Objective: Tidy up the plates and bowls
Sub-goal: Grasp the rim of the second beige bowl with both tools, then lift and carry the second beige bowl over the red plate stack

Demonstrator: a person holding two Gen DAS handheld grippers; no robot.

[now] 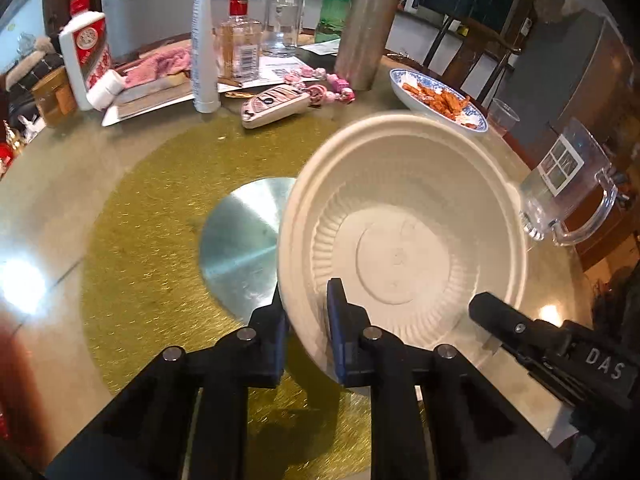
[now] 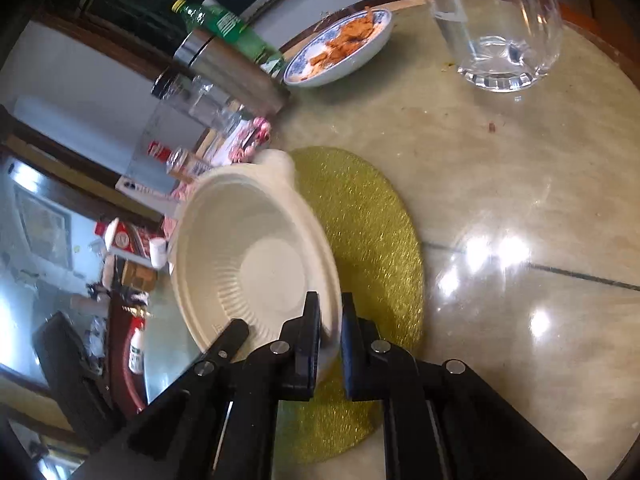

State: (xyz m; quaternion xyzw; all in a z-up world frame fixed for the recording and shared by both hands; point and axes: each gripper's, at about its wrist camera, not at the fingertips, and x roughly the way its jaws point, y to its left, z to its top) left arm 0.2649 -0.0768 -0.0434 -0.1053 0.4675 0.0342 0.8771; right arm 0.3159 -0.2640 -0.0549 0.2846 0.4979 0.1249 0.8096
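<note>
Shiny bench (image 1: 52, 216) is holding a blurry white bowl (image 1: 404, 232); left claw (image 1: 308, 304) and right claw (image 2: 331, 320) are both pinching its rim, hiding part of it.

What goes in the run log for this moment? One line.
left gripper: shut on white bowl rim | right gripper: shut on opposite rim | bowl: tilted above gold mat

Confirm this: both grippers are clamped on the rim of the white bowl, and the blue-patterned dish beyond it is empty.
Not quite: the blue-patterned dish holds orange fried food, clear in the left wrist view. The rest stands: the left gripper and right gripper each pinch the white bowl by its rim.
</note>
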